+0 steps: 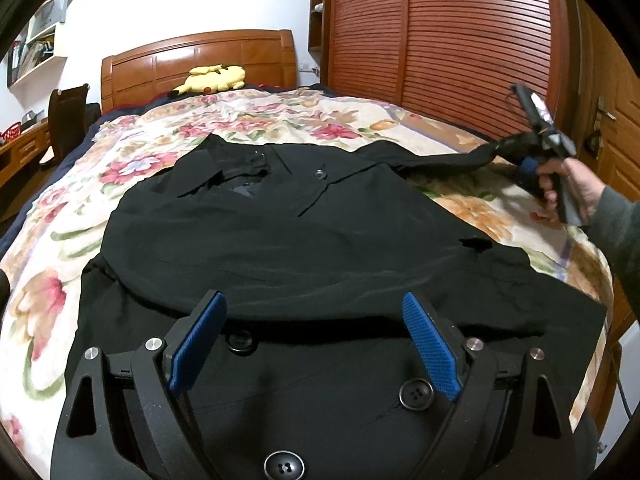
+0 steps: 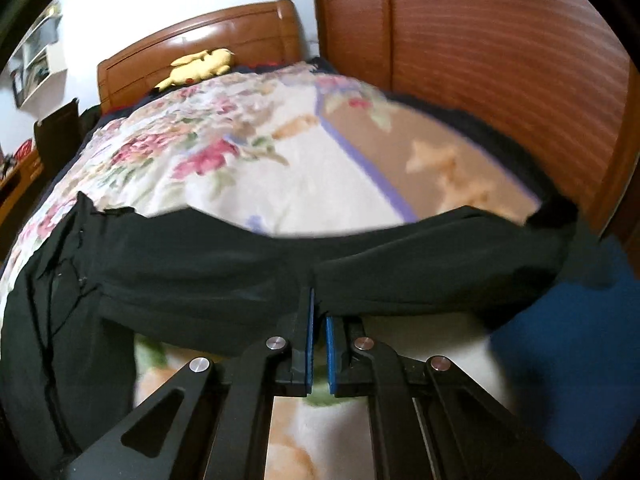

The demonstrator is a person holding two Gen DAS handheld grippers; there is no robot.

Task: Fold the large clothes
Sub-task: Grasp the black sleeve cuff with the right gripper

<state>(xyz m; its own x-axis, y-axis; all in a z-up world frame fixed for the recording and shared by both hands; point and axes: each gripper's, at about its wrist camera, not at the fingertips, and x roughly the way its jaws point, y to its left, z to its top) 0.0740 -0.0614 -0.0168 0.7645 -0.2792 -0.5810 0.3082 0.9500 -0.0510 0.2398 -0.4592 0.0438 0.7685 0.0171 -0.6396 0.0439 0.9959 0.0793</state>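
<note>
A large black buttoned coat (image 1: pixel 280 240) lies spread on the floral bedspread (image 1: pixel 60 248), collar toward the headboard. My left gripper (image 1: pixel 314 300) is open and empty, hovering just above the coat's lower front near its big buttons. One sleeve (image 1: pixel 440 156) stretches out to the right. My right gripper (image 1: pixel 494 150) holds that sleeve's end, lifted slightly off the bed. In the right wrist view the right gripper (image 2: pixel 318 308) is shut on the black sleeve (image 2: pixel 224 264), which hangs across the frame in front of it.
A wooden headboard (image 1: pixel 200 60) with a yellow plush toy (image 1: pixel 212 78) stands at the bed's far end. A slatted wooden wardrobe (image 1: pixel 460 32) runs along the right side. A chair and desk (image 1: pixel 60 120) stand left of the bed.
</note>
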